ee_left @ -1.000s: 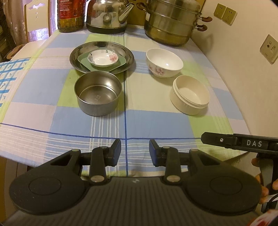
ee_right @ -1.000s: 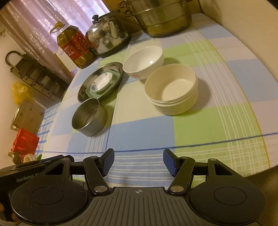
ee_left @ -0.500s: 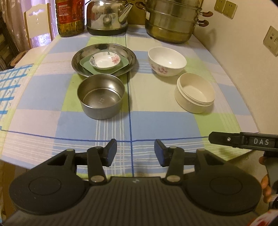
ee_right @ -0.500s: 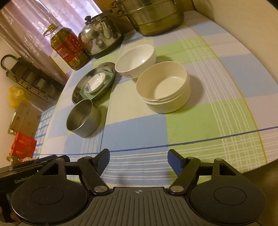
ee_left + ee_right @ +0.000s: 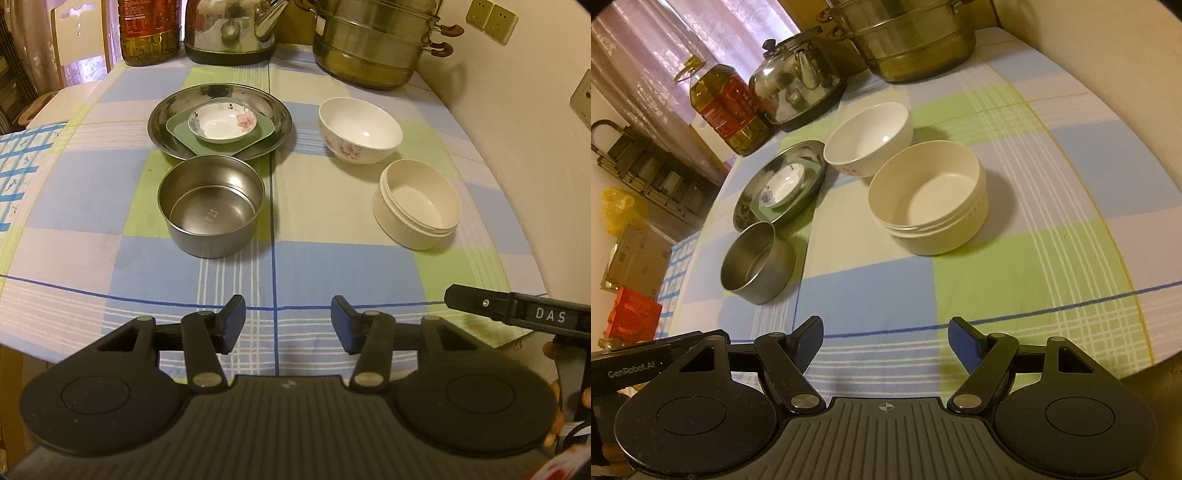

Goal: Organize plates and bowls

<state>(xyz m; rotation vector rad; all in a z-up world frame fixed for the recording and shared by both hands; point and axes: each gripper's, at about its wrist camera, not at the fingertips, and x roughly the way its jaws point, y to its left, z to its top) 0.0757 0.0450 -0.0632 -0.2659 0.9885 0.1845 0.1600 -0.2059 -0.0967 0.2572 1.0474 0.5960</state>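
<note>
Checked blue, green and white cloth [image 5: 310,266] covers the tabletop, and we're hovering both tools over its near edge with nothing picked up yet. Our left gripper [image 5: 287,325] has its tongs released, wide apart and empty; our right gripper [image 5: 884,341] is just the same, spread and holding nothing.

Let's take the straight-sided round steel bowl [image 5: 211,205] as our landmark. It sits empty right ahead of the left gripper. Just behind it, nearly touching, is the wide shallow round steel plate [image 5: 275,110], and that one's loaded: a pale green square plastic plate [image 5: 266,129] lies in it, and a small white saucer with a pink flower [image 5: 222,122] sits on the green one, itself empty. To the right of the steel bowl and a little farther back stands the white porcelain bowl with pink flowers [image 5: 360,129], empty. To the right and about level with the steel bowl is the cream round plastic tub with a ribbed rim [image 5: 417,208], empty too, and nearest our right gripper.

We judge the step is the reach for a first bowl. To do it well, we'd bring one finger inside the rim and one outside, pinch the wall squarely, and lift straight up so the thin steel doesn't tip or skid on the cloth. Nesting smaller into larger looks sensible.
</note>
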